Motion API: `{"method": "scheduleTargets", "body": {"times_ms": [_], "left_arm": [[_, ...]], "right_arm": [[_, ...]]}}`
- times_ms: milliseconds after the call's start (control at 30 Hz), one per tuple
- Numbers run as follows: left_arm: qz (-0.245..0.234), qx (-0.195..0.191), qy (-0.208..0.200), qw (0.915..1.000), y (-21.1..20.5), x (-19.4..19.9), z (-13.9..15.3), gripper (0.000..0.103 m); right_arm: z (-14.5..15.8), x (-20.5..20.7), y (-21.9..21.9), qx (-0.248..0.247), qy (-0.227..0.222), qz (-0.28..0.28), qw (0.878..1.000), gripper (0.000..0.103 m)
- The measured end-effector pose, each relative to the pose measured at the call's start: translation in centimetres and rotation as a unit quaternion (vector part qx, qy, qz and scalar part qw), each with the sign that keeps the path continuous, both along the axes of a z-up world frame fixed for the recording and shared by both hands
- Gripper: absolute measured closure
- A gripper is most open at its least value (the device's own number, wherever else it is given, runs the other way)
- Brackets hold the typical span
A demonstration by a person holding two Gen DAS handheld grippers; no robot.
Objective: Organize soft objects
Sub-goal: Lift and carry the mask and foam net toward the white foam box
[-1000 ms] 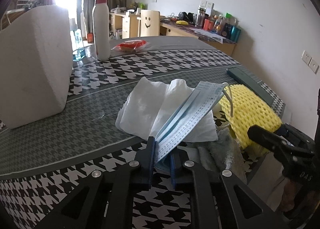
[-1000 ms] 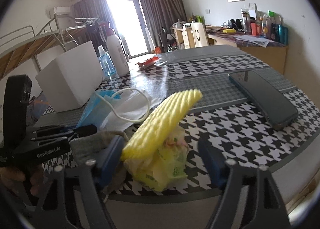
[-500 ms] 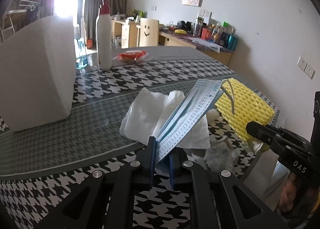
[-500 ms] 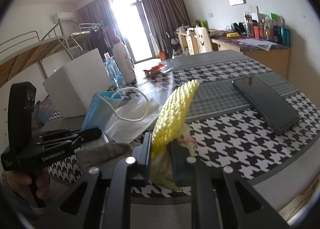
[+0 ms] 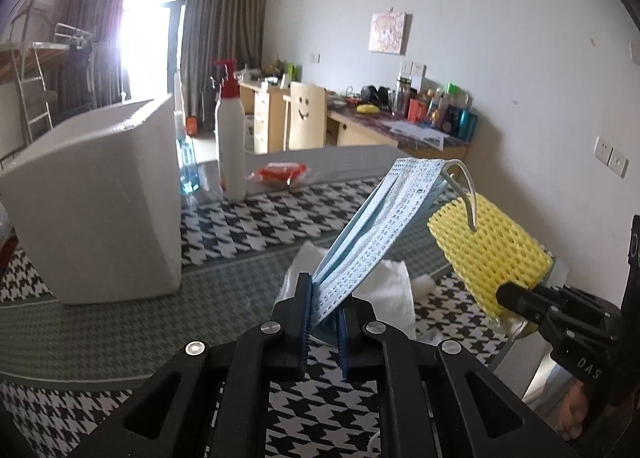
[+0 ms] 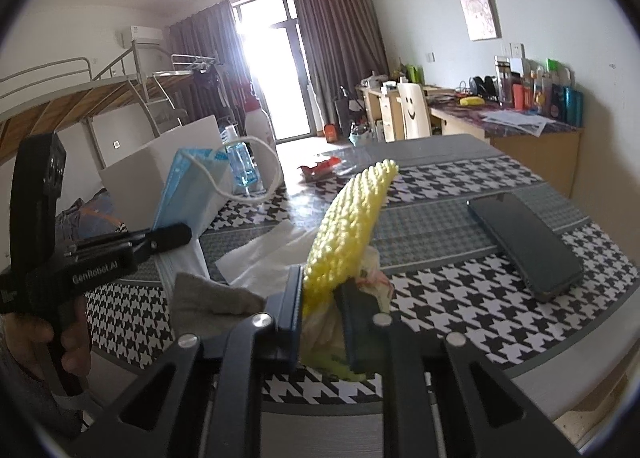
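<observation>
Covering the table (image 5: 100, 330) is a houndstooth cloth; a white box (image 5: 92, 201) stands toward its far left edge, a white tissue (image 5: 392, 290) lies near the front edge. The right gripper (image 6: 318, 314) is clenched on a yellow foam net (image 6: 348, 234), raised off the table. The left gripper (image 5: 322, 318) grasps a blue face mask (image 5: 384, 225), held above the tissue.

- We counted two grippers: the left gripper (image 5: 322, 308) and the right gripper (image 6: 320, 310).
- We saw one blue face mask (image 5: 380, 234).
- One yellow foam net (image 6: 352, 225).
- One white tissue (image 5: 390, 294).
- One grey cloth (image 6: 212, 294).
- One white box (image 5: 96, 201).
- One pump bottle (image 5: 230, 149).
- One dark phone (image 6: 524, 242).
- One red packet (image 5: 280, 173).
</observation>
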State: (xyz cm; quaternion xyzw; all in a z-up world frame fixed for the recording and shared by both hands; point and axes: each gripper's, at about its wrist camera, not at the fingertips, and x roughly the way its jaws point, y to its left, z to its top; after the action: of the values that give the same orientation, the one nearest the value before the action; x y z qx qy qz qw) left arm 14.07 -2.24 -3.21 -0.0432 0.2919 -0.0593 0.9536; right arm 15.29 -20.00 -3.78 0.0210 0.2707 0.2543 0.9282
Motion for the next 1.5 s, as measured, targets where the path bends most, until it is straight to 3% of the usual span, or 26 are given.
{"method": "scheduleTargets", "body": {"times_ms": [400, 1500], "left_arm": [[0.023, 0.011, -0.039, 0.9989, 1.1, -1.8, 2.5, 0.091], [0.078, 0.021, -0.063, 0.9947, 5.2, -2.1, 5.5, 0.091]], "right_arm": [[1.2, -0.5, 0.5, 0.001, -0.022, 0.010, 1.000, 0.082], [5.1, 0.1, 5.7, -0.004, -0.067, 0.068, 0.995, 0.082]]}}
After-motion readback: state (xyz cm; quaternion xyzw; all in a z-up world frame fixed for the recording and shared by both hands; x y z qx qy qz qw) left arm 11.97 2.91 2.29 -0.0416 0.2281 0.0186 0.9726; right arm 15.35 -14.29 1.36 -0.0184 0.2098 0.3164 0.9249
